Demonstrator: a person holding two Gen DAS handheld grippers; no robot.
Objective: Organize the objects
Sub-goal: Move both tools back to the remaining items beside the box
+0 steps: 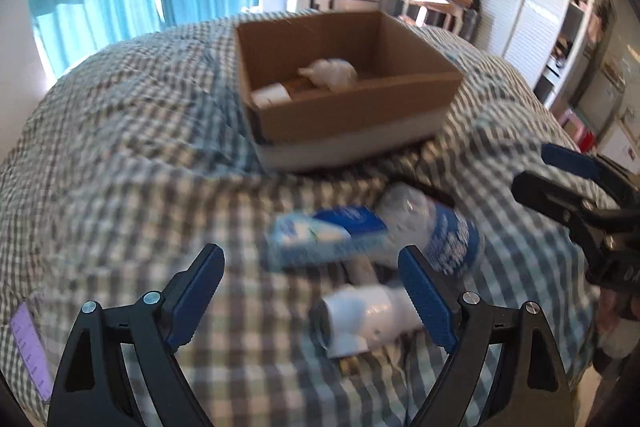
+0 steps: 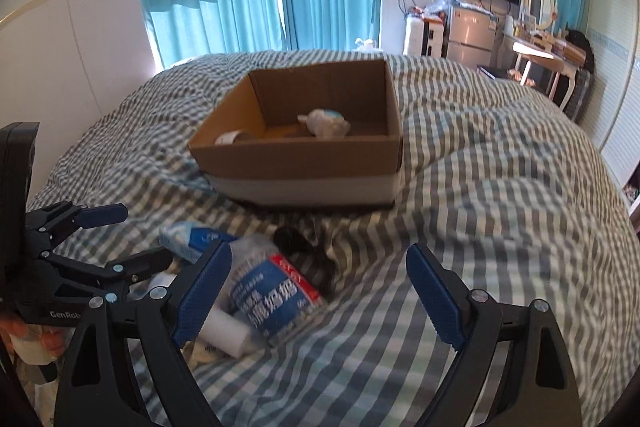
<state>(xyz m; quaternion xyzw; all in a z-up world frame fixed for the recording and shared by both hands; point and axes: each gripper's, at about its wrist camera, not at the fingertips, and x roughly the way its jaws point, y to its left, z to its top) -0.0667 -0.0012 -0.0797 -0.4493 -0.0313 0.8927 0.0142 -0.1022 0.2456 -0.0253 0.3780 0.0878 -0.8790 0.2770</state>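
The loose items lie in a small heap on the checked bedcover (image 1: 120, 155), in front of the cardboard box (image 1: 352, 115) that I take to be their destination. In the heap I see a clear plastic bottle (image 1: 436, 231) with a blue label, a blue and white carton (image 1: 324, 235) lying against it, and a white tube-like container (image 1: 368, 311) nearest me. The box already holds a crumpled white item (image 1: 330, 71) and something white and cylindrical at its near-left corner.

My left gripper (image 1: 316, 291) hangs over the heap with its jaws spread wide and nothing between them; the white container sits just inside its right finger. My right gripper (image 2: 320, 291) is also wide open and empty, over bare bedcover with the bottle (image 2: 272, 287) beside its left finger.

The risk I judge most likely is a bad grasp: the pieces touch and overlap, so closing on one may drag or roll another, and the round bottle may slip on the soft, rumpled cover. The two grippers are near each other and could collide over the heap.

Both views are blurred, so I cannot read the carton or identify the white container. A dark object (image 2: 296, 239) behind the bottle is unclear, and the left gripper's fingers hide part of the heap.
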